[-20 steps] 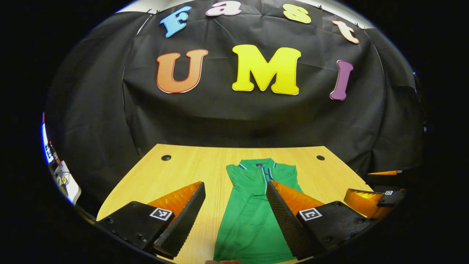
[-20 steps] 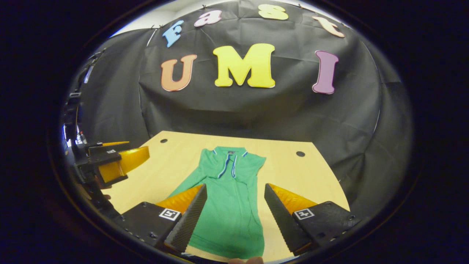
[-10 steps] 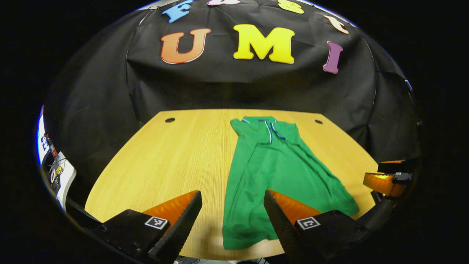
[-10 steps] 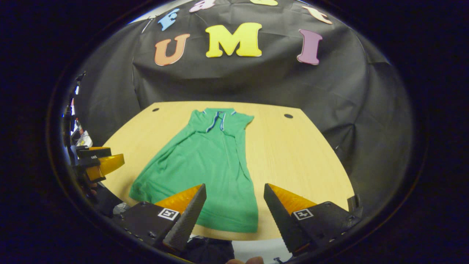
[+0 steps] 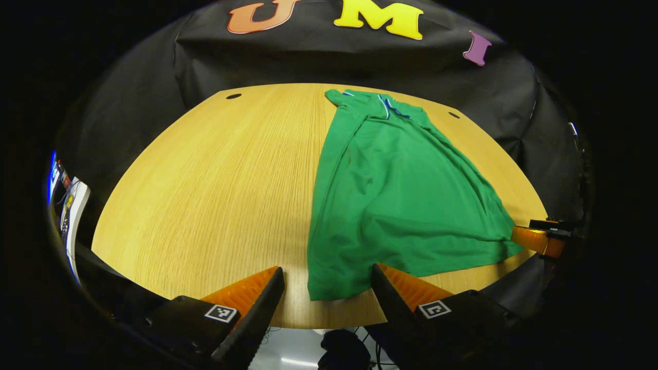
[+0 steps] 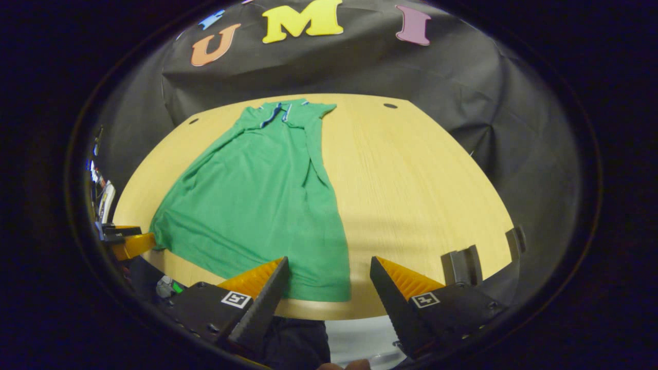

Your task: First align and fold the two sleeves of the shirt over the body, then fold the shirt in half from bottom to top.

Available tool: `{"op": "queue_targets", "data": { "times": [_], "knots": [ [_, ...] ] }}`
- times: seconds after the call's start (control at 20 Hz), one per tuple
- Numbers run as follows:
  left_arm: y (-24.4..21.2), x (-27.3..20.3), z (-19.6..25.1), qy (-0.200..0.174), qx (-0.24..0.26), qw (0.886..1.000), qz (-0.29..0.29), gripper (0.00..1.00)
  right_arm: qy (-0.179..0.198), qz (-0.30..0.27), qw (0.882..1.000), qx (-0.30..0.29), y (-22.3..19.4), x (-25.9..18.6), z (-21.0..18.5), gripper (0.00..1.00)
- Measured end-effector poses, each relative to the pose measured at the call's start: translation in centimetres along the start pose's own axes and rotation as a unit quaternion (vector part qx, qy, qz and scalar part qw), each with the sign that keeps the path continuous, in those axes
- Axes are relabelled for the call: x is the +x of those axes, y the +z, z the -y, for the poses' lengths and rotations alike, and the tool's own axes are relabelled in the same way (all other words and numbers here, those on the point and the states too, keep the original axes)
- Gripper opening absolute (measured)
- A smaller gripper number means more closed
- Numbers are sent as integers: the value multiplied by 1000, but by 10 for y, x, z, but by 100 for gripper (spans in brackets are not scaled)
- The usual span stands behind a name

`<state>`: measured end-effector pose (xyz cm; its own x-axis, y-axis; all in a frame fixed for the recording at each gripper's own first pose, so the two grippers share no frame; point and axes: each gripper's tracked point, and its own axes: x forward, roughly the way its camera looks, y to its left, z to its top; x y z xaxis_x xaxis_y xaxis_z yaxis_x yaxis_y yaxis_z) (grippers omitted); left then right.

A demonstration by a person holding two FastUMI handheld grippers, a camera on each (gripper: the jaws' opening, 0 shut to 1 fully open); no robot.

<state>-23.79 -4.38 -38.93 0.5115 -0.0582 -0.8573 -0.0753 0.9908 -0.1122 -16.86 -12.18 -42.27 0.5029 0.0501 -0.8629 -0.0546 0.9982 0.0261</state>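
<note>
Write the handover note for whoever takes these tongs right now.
Left tongs: open, holding nothing, at the near-left hem corner of the shirt.
Right tongs: open, holding nothing, at the near-right hem corner.
Shirt: lies flat and lengthwise on the table, collar at the far end, hem at the near edge.
Done: both sleeves look folded in over the body.
Left: grip the two hem corners and fold the shirt in half, bottom up to the collar.
</note>
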Motion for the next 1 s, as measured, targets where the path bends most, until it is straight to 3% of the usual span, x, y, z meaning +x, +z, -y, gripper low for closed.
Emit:
{"op": "queue_targets", "data": {
  "times": [0.35,0.45,0.6,0.65,0.7,0.75,0.8,1.0],
  "knots": [
    [-4,-3,-13,29,24,999,-19,100,13,-23,1000,-2,-15,-1,-1,96],
    [-7,-3,-5,31,21,999,-21,98,20,-28,999,-7,-16,1,-6,86],
    [-8,-6,-5,19,32,999,-28,75,31,-36,999,-2,-18,0,-11,39],
    [-9,-7,-7,23,28,999,-29,43,32,-42,999,-2,-17,-1,-12,29],
    [-9,-8,-5,20,19,999,-28,25,34,-44,998,-4,-17,-1,-12,4],
    [-10,-9,-2,13,10,999,-29,13,32,-47,998,-3,-16,-1,-12,4],
    [-11,-9,4,3,3,999,-35,11,36,-51,998,-3,-15,-3,-13,0],
    [10,-25,18,-35,-5,999,-9,8,59,-27,998,11,16,-23,-21,0]
  ]
}}
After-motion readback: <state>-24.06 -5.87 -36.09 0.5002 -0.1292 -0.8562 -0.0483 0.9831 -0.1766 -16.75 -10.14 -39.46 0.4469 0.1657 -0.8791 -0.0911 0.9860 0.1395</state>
